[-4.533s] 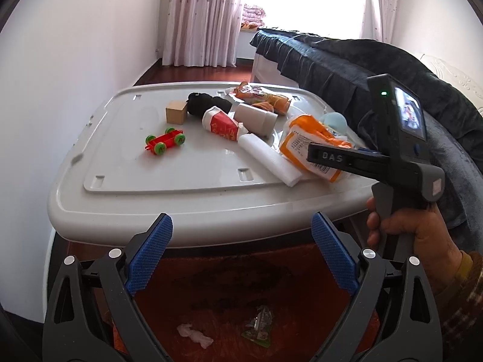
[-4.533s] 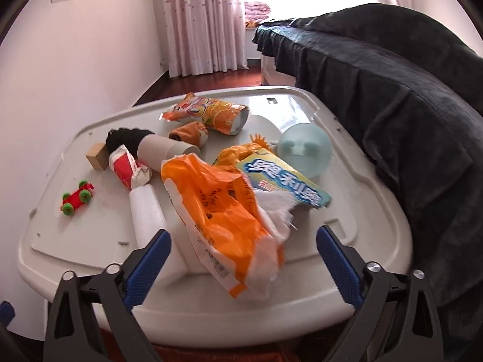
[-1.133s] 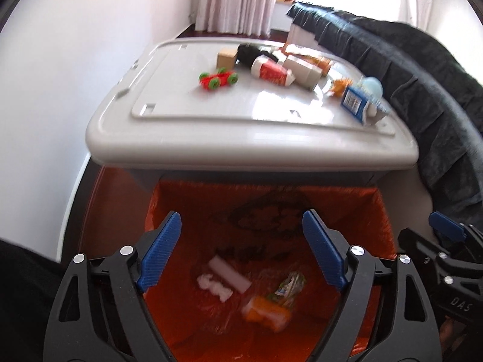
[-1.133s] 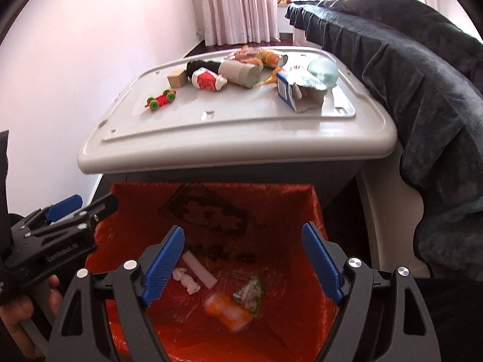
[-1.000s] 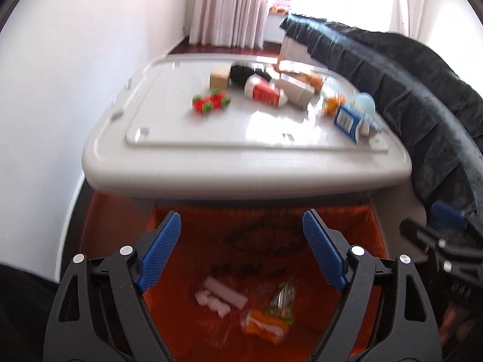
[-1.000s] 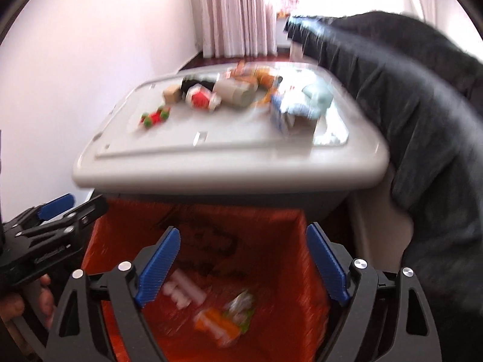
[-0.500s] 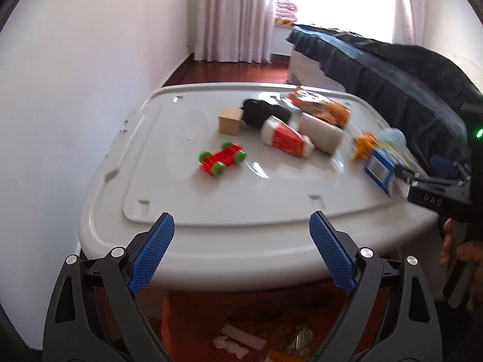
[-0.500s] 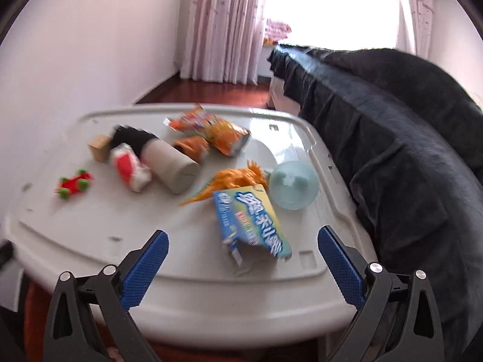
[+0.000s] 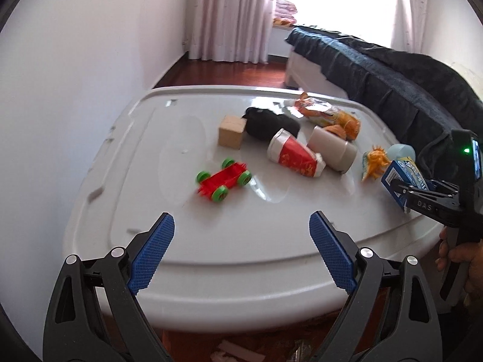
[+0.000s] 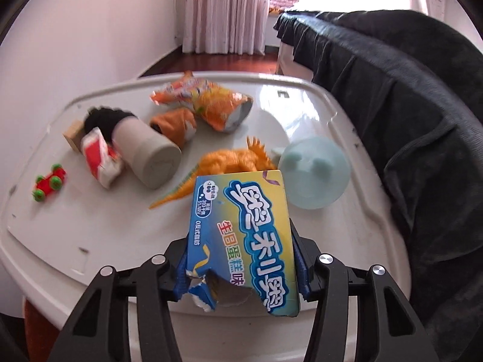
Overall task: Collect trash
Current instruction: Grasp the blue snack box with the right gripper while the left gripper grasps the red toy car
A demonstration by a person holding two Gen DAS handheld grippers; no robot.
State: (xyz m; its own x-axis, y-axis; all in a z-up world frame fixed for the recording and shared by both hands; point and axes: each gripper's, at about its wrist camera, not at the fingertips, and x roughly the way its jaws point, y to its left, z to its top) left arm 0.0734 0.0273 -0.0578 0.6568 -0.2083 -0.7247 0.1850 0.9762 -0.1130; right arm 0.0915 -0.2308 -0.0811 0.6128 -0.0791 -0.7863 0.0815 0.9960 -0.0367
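Observation:
A torn blue snack box (image 10: 244, 235) lies at the near right edge of the white lid (image 9: 181, 226). My right gripper (image 10: 241, 271) is closing on it, and both pads touch its sides. From the left wrist the box (image 9: 401, 181) shows in that gripper (image 9: 422, 193). Farther back lie a crushed red carton (image 9: 294, 158), a grey paper cup (image 9: 332, 150) and an orange snack bag (image 9: 326, 113). My left gripper (image 9: 241, 256) hangs open and empty over the lid's front edge.
A red toy car (image 9: 223, 179), a wooden block (image 9: 231, 135), a black bundle (image 9: 271, 126), an orange dinosaur (image 10: 232, 160) and a pale blue dome (image 10: 314, 178) share the lid. A dark blanket (image 10: 407, 90) borders the right. The orange-lined bin (image 9: 193, 344) sits below the front edge.
Both grippers came up and forward from over the orange bin to the lid. The right gripper's jaws went from wide open to closed around the blue snack box.

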